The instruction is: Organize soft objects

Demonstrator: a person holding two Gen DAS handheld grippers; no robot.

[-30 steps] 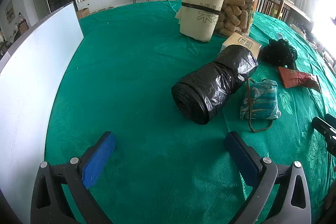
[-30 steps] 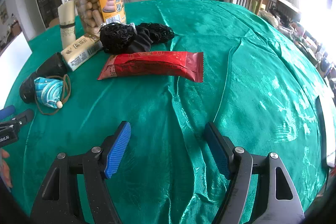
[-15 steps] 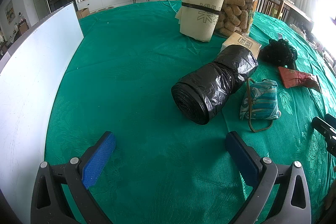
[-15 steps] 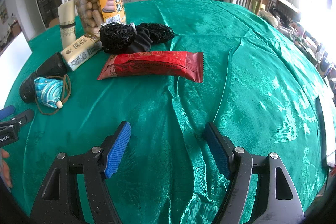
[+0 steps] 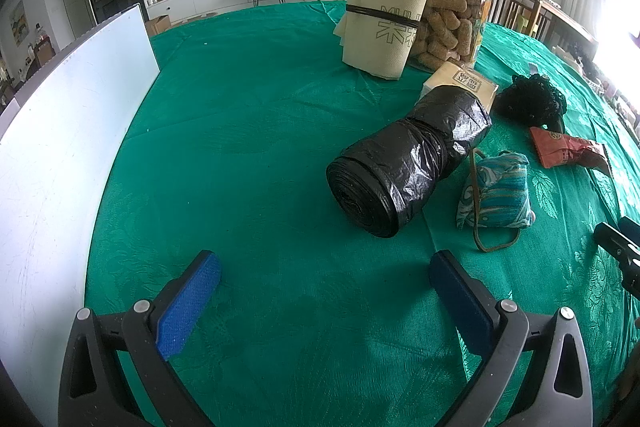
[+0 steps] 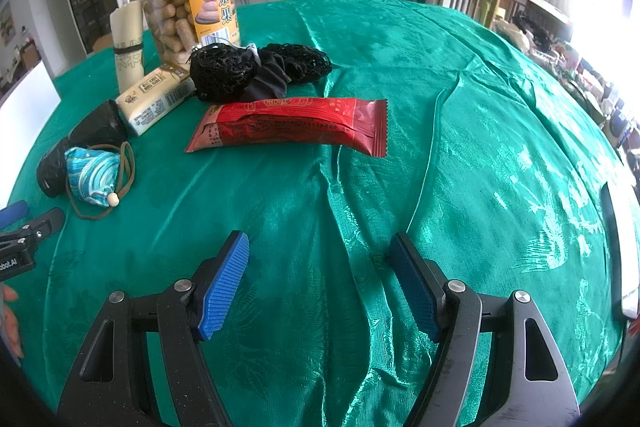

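Observation:
A black roll of bin bags (image 5: 408, 163) lies on the green cloth ahead and right of my open, empty left gripper (image 5: 324, 267). A blue patterned pouch with a brown cord (image 5: 496, 191) lies just right of the roll; it also shows in the right wrist view (image 6: 94, 177). A red snack packet (image 6: 292, 127) lies ahead of my open, empty right gripper (image 6: 318, 251). A black mesh bundle (image 6: 248, 71) sits behind the packet. A beige folded cloth with a black band (image 5: 384, 27) leans on the jar.
A clear jar of biscuit sticks (image 6: 188, 3) stands at the back. A cream packet (image 6: 156, 101) lies beside the roll. A white board (image 5: 60, 131) stands along the left edge of the table. The green cloth (image 6: 480, 131) is wrinkled at right.

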